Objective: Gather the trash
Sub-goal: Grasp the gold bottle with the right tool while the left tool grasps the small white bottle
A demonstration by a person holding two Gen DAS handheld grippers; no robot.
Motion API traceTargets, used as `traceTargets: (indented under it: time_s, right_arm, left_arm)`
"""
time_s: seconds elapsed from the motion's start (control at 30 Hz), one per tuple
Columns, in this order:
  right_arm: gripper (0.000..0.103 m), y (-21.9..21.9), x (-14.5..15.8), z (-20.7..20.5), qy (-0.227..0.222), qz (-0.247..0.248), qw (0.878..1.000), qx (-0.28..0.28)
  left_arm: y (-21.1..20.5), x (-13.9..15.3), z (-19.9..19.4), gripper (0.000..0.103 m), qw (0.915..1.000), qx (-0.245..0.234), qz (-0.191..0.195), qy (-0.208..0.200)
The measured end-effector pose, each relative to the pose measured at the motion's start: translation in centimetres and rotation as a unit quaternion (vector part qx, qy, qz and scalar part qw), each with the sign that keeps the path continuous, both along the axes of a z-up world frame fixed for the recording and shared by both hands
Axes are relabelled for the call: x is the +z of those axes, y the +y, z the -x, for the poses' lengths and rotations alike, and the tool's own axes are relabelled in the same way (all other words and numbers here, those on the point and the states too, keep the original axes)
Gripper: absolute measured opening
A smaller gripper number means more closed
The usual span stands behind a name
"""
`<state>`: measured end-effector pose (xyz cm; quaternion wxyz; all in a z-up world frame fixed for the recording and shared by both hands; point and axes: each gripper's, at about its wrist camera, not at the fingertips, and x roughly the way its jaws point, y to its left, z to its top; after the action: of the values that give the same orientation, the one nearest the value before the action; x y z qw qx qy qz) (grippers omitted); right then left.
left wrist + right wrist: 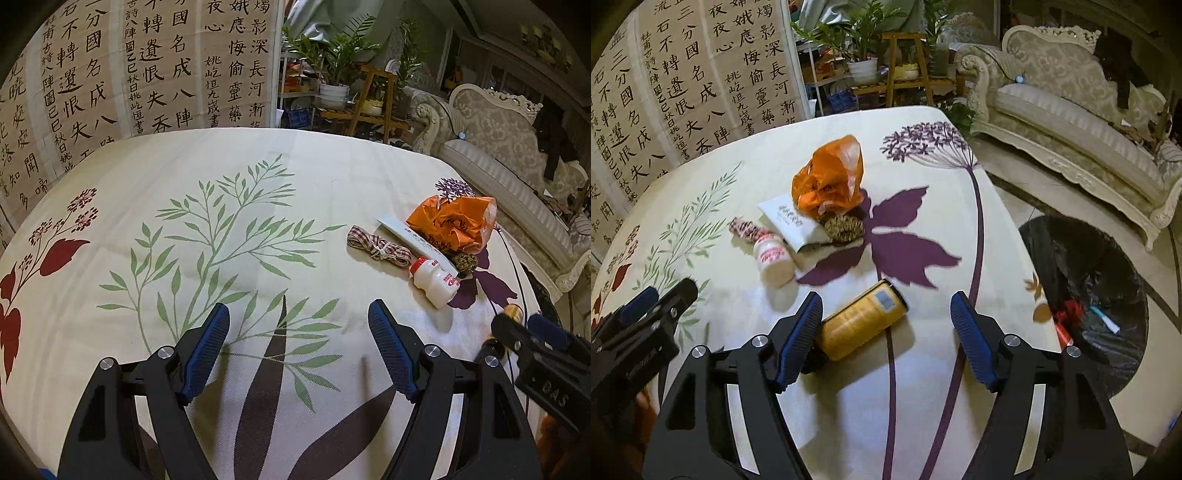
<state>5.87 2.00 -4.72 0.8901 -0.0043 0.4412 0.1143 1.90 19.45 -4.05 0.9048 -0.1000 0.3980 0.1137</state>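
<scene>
Closest to my lens is the right gripper (886,317), jaws spread wide and holding nothing, with the yellow can (862,325) lying on its side between them; its near end looks to be touching or just beside my left-hand pad (801,332), while the other pad stands well clear.

Working down by size: the table (923,387) under its floral cloth carries everything. Beside its right edge, on the floor, sits the black-lined bin (1108,258) with some scraps already inside. Farther back on the cloth is the orange plastic bag (829,179), resting on a white packet (786,221), then the small white bottle (774,260) on its side, a brown pompom (844,227), and a checked ribbon bundle (378,246). My left gripper (299,332) hovers over bare cloth, also released and empty.

My worry is the can: it is round and lies crooked to the jaws, so closing one-sidedly could roll it away or squirt it out. I also judge that a loose grip could drop it short of the bin.
</scene>
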Motion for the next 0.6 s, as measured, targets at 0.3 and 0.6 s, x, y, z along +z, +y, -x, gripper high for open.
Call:
traceTargets:
  time_s: [0.3, 0.6]
  right_arm:
    - [0.07, -0.22, -0.42, 0.8, 0.008, -0.007, 1.0, -0.006]
    - [0.03, -0.48, -0.61, 0.92, 0.015, -0.013, 1.0, 0.009]
  left_arm:
    - [-0.11, 0.05, 0.18, 0.075, 1.0, -0.001, -0.001, -0.001]
    - [-0.48, 0.03, 0.43, 0.075, 1.0, -0.005, -0.003, -0.003]
